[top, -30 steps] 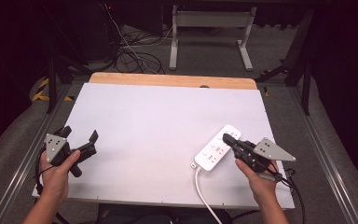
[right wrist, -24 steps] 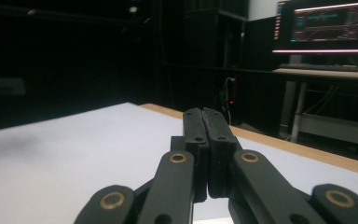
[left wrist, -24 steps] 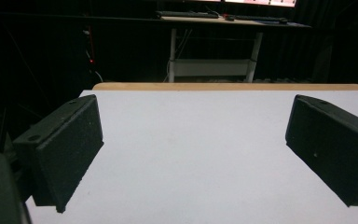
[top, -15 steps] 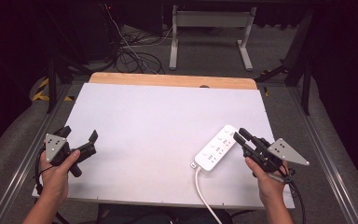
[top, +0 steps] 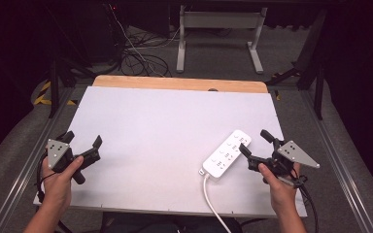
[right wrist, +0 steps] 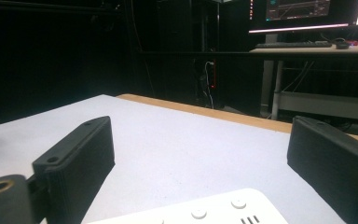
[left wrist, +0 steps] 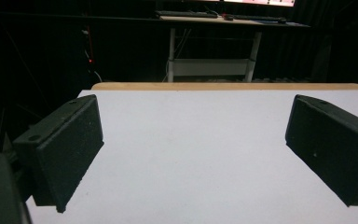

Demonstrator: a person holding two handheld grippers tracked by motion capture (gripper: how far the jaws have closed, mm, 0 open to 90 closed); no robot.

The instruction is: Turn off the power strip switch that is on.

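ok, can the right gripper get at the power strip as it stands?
Probably yes. The right gripper is open, its jaws having just been opening, right beside the power strip, with nothing between them on the table.

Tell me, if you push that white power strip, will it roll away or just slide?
Probably just slide: the power strip is a flat, boxy bar lying on the smooth white table, so nothing about it would roll or tip. It looks stiff, likely hard plastic. Its white cable seems floppy and runs off the near edge, so it may drag and turn the strip a little.
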